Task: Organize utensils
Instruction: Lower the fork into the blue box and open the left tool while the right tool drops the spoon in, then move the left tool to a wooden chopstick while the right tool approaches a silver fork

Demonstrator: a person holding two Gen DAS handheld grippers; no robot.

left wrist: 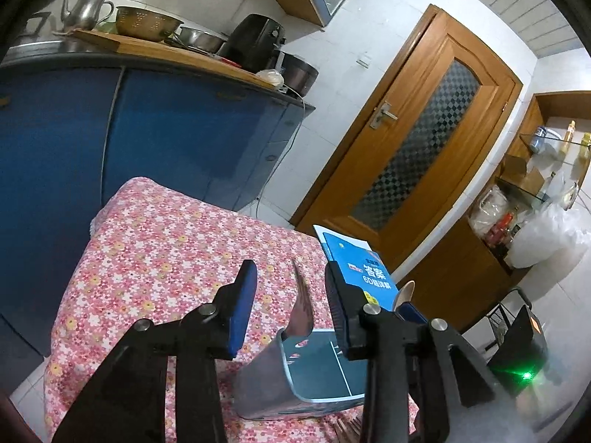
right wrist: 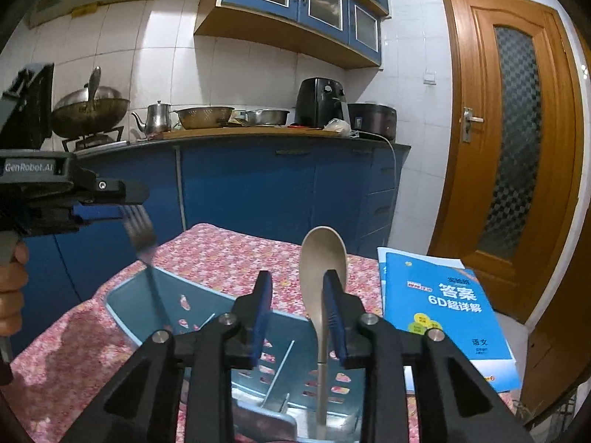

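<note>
surface: floral-cloth table (right wrist: 229, 254) | on it: blue utensil holder (right wrist: 207, 306); blue book (right wrist: 450, 317)

The black left gripper with blue pads (left wrist: 290, 295) has its jaws parted. The matching right gripper (right wrist: 297, 295) also stands parted, both pointing slightly downward. A hand (right wrist: 11, 295) holds the left gripper's handle.

**Fork and spoon stand in the holder on the table**

The utensil holder (right wrist: 207, 306) sits on the table (right wrist: 229, 254). In it, the fork (right wrist: 142, 230) stands at 10 o'clock and the spoon (right wrist: 322, 258) at 2 o'clock. The book (right wrist: 443, 310) lies at 3 o'clock, the counter (right wrist: 258, 134) behind at 12.
</note>
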